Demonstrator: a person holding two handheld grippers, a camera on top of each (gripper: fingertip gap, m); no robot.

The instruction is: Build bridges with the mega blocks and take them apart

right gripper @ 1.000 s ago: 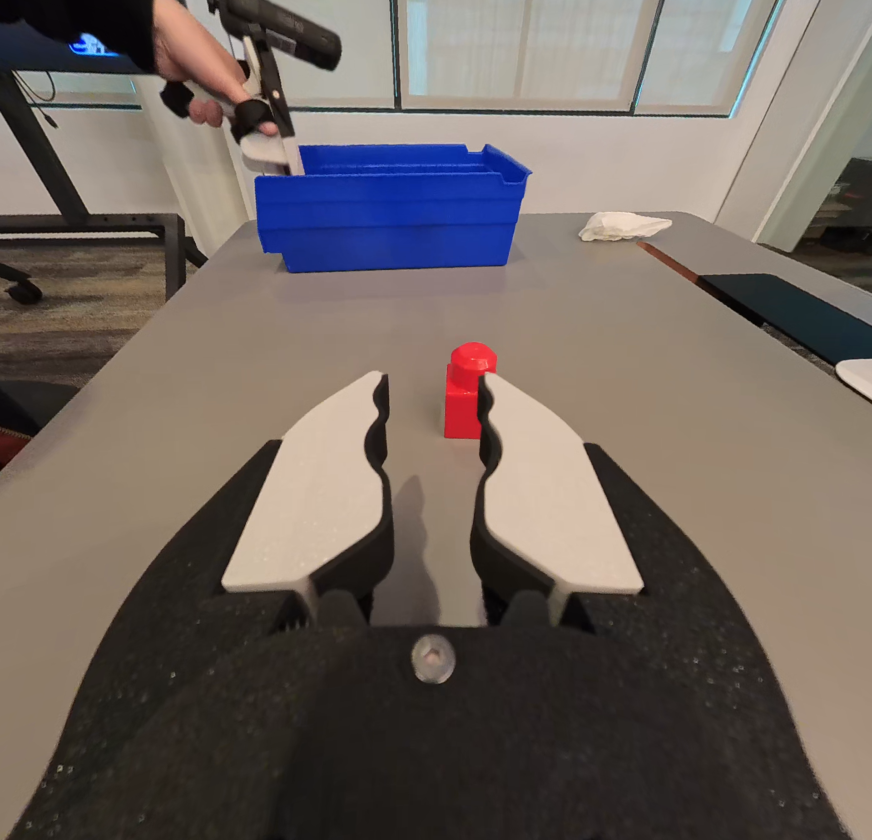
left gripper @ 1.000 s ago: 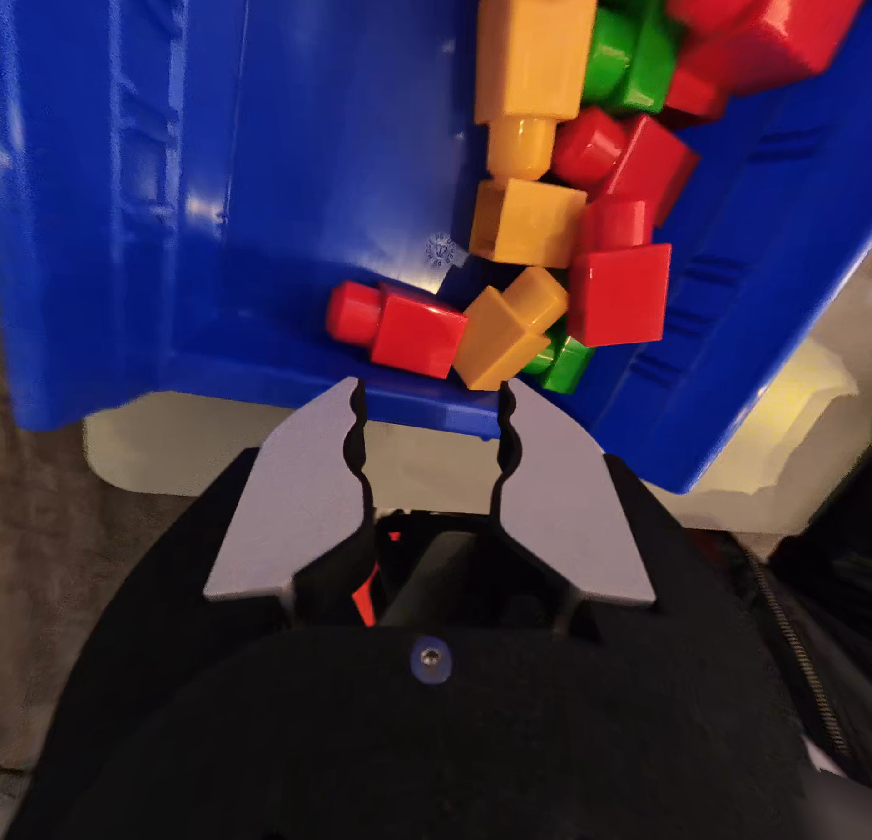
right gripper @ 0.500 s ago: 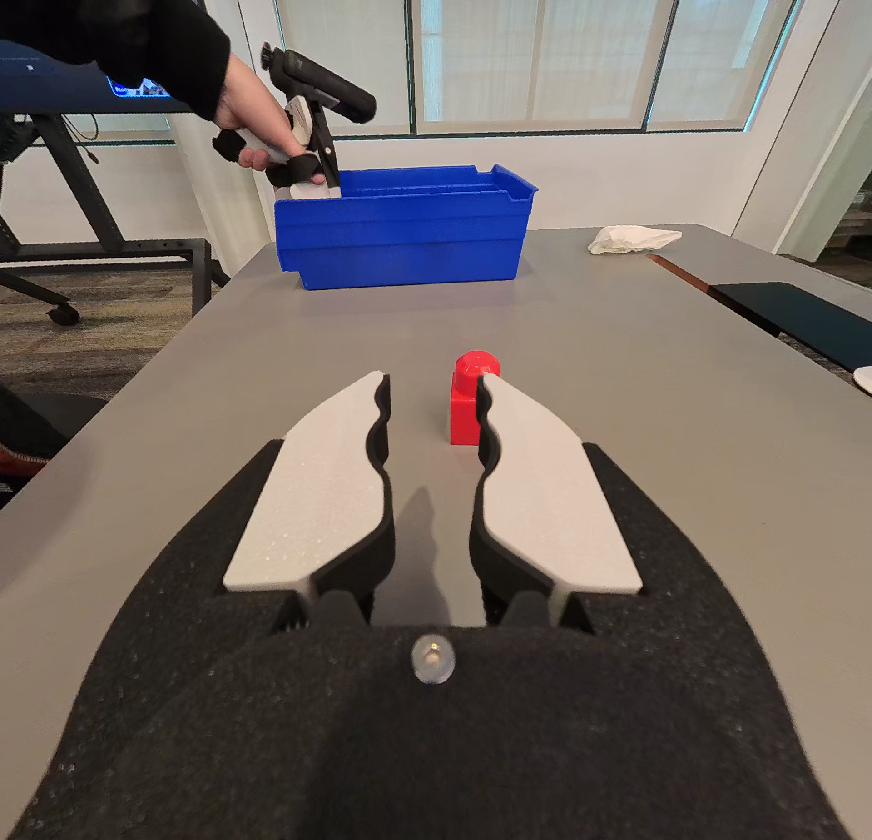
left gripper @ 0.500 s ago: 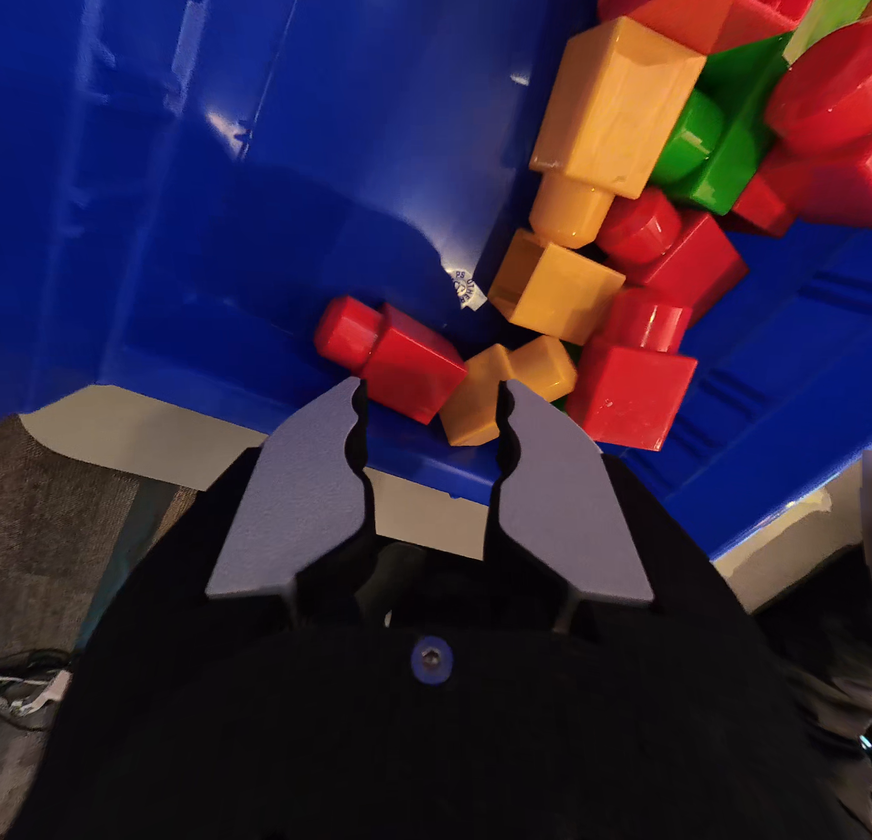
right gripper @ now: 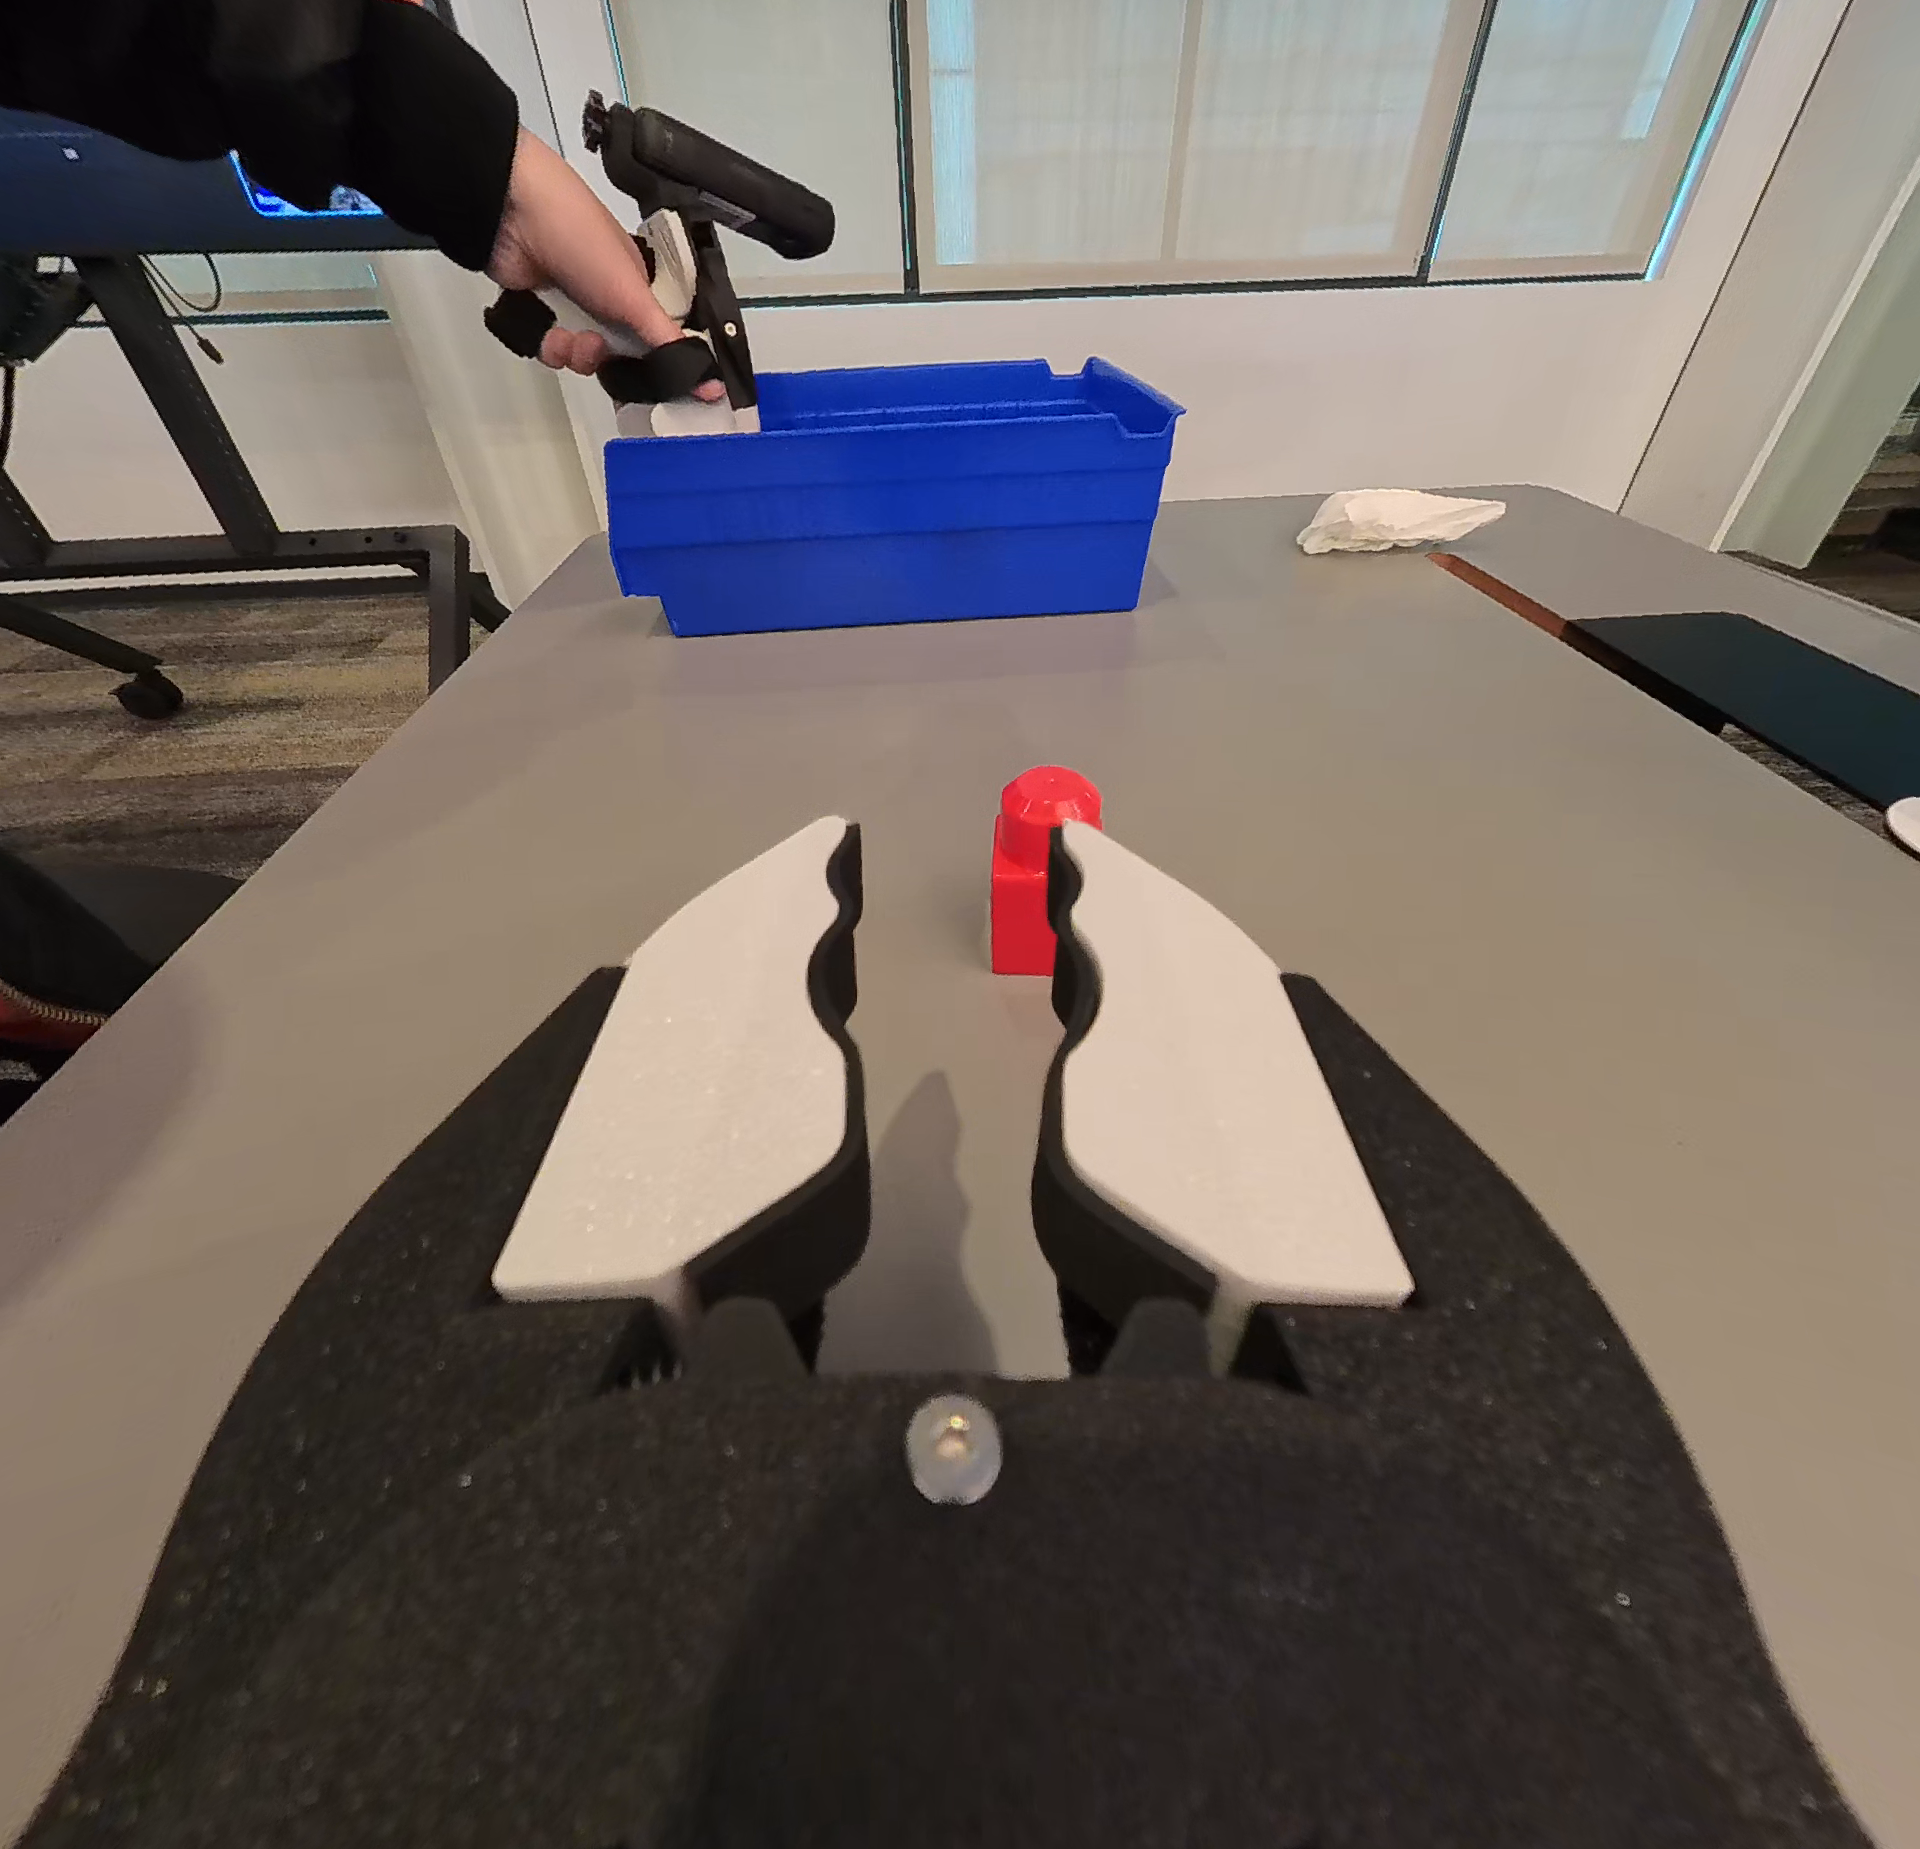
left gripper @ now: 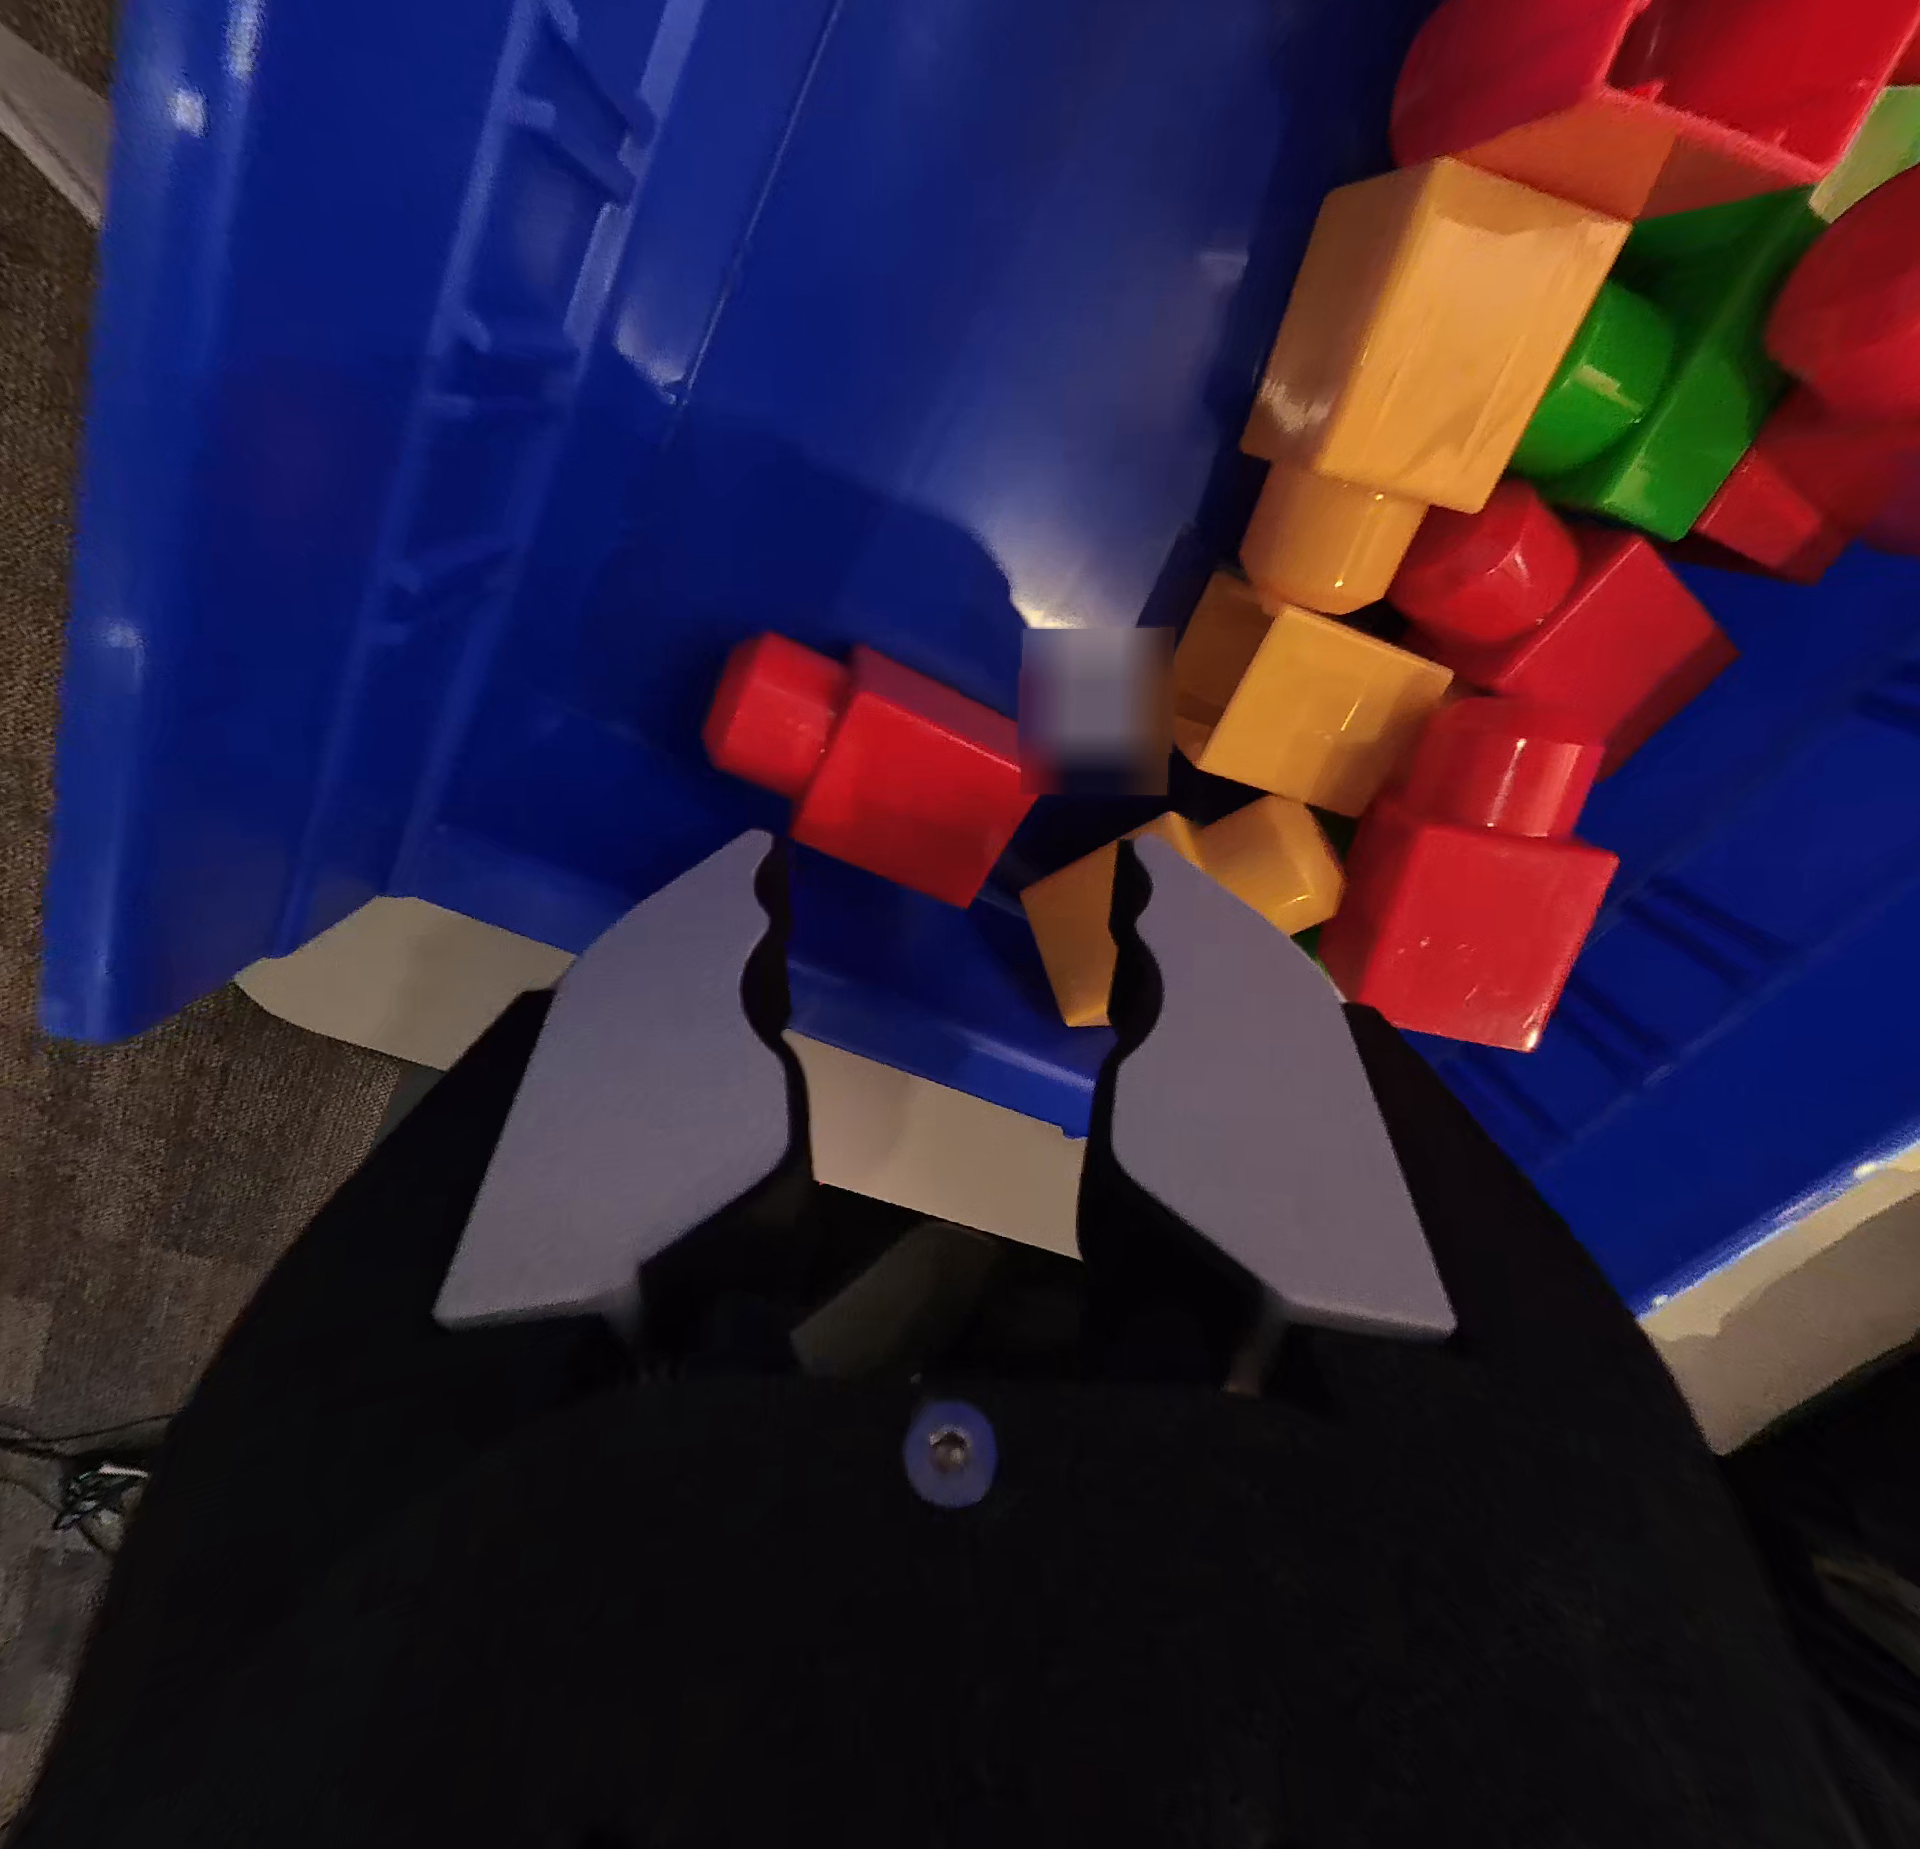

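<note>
In the left wrist view my left gripper [left gripper: 951,854] is open and empty, reaching over the near rim of a blue bin [left gripper: 644,365]. Just past its fingertips lie a red one-stud block [left gripper: 883,771] on its side and a yellow block [left gripper: 1070,926] beside the right finger. More yellow [left gripper: 1423,334], red [left gripper: 1455,906] and green [left gripper: 1662,397] blocks are piled at the right. In the right wrist view my right gripper [right gripper: 956,833] is open and empty low over the grey table [right gripper: 1455,864]. A red block [right gripper: 1029,885] stands upright just left of its right fingertip.
In the right wrist view the blue bin [right gripper: 894,511] stands at the table's far end, with the left gripper [right gripper: 686,345] held by a hand dipping into its left end. A crumpled white cloth [right gripper: 1392,521] lies far right, and a dark mat [right gripper: 1766,687] lies at the right edge. There is about 45 cm between the tips of the two grippers. From the right gripper's tips to the red block [right gripper: 1029,885] is close to 7 cm.
My left gripper has moved down into the bin, closer to the red and yellow blocks. My right gripper has stayed almost still, open beside the red block.
</note>
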